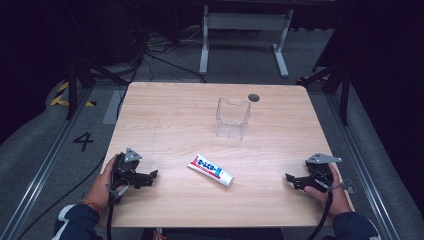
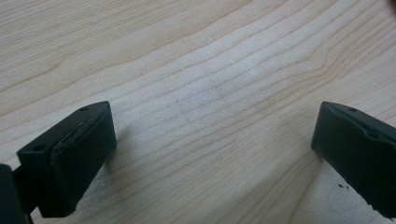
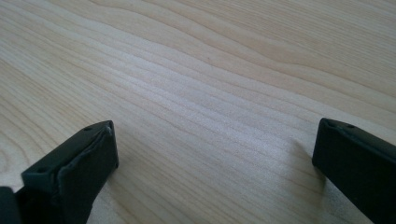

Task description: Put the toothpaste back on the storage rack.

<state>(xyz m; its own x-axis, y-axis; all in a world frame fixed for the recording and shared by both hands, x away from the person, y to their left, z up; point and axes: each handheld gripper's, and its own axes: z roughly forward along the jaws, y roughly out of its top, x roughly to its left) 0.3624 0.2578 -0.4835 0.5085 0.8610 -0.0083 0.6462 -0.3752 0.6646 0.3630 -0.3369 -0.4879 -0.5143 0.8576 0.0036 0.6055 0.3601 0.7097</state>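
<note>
Toward the far middle of the tabletop (image 1: 165,115), a clear plastic box (image 1: 232,117) is standing upright, holding nothing. Nearer, a white toothpaste tube (image 1: 210,170) is lying flat between the left tool (image 1: 150,176) and right tool (image 1: 292,179), both resting with jaws spread apart.

The table (image 1: 165,120) had a pale wood-grain top, smooth and matt, with a soft sheen where light fell. The container (image 1: 232,118) standing on it was clear, glossy plastic. The tube (image 1: 210,169) looked like smooth white plastic with a printed blue and red label. The left gripper (image 2: 212,154) and right gripper (image 3: 215,158) carried matt black pads, slightly rough at their edges. The floor (image 1: 45,135) looked like grey carpet.
</note>
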